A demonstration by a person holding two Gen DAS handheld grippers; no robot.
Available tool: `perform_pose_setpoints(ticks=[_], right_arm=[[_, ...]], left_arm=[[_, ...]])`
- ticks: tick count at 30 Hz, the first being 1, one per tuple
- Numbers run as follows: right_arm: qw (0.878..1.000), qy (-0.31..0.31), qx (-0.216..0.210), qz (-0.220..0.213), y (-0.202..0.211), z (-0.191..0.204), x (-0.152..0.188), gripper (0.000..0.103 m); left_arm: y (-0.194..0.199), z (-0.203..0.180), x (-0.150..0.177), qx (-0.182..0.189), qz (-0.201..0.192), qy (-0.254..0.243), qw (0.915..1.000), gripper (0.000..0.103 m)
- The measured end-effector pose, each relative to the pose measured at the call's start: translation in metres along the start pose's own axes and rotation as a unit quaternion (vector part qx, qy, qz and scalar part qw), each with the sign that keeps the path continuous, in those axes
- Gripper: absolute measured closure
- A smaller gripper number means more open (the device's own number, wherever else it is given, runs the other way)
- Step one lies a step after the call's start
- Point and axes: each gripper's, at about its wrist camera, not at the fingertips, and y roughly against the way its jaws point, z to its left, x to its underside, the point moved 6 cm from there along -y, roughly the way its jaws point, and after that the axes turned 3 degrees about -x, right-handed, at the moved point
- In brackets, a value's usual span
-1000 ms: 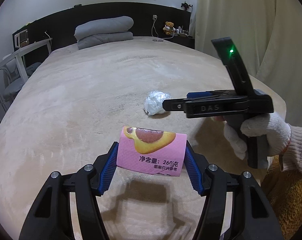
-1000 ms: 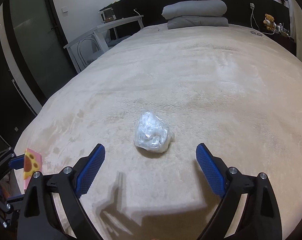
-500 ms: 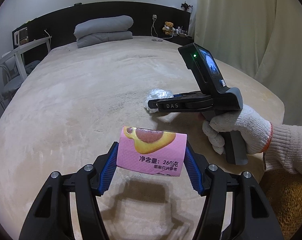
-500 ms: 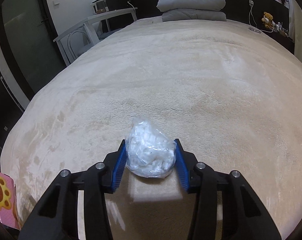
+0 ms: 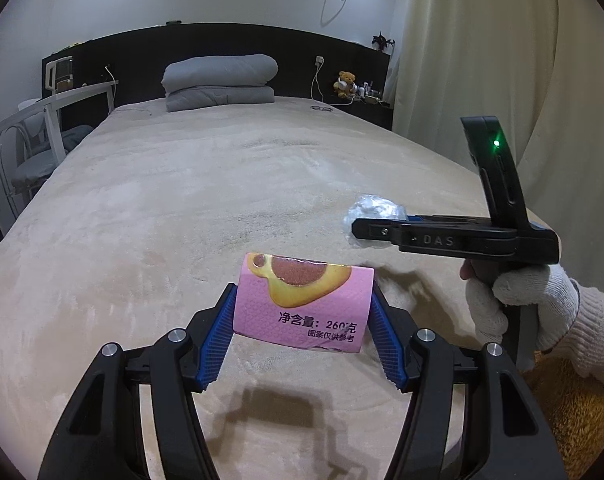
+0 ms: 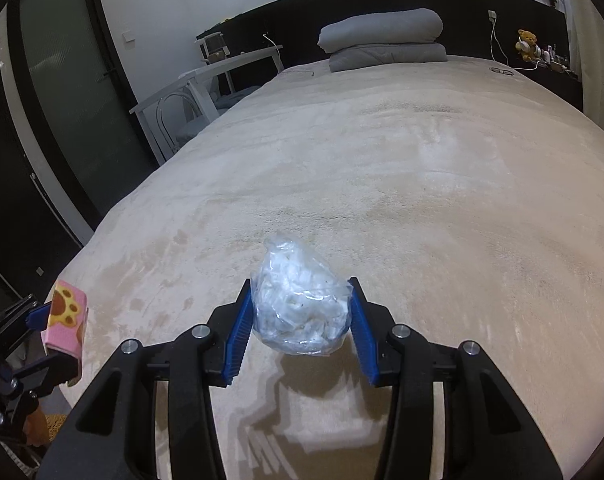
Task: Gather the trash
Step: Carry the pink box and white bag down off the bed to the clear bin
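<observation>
My left gripper is shut on a pink snack wrapper with a yellow paw print, held above the beige bed cover. The same wrapper shows at the far left of the right wrist view, in the left gripper. My right gripper is shut on a crumpled clear plastic bag with white scraps inside, lifted off the cover with its shadow below. In the left wrist view the right gripper is seen side-on with the bag at its tip, held by a white-gloved hand.
Folded grey bedding lies at the head of the bed by a black headboard. A white desk and chair stand to the left. A teddy bear sits on the right shelf, beside a cream curtain. A dark door is on the left wall.
My right gripper moved forward over the plastic bag, shut on it, and lifted it off the bed cover. The left gripper kept hold of the pink wrapper and rose slightly.
</observation>
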Motion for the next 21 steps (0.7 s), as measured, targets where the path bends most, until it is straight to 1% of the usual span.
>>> perform_pose_setpoints(ticks=[5,9,12,21], right_arm=[[1.000,-0.012,-0.002,-0.014,0.034,-0.001,0.017,0.057],[1.000,-0.003,0.005,-0.019,0.057,0.002,0.032,0.057],[1.000,-0.011,0.002,-0.019,0.073,0.001,0.047,0.057],[1.000,-0.008,-0.005,-0.023,0.114,0.015,0.089,0.057]], left_arm=[[0.012,-0.006,0.004,0.000,-0.014,0.025,0.9996,0.042],[0.019,-0.019,0.008,-0.003,-0.016,0.018,0.9997,0.042],[0.025,-0.026,0.012,-0.005,-0.018,0.015,0.9997,0.042],[0.038,-0.042,0.031,0.001,-0.015,0.029,0.9995,0.042]])
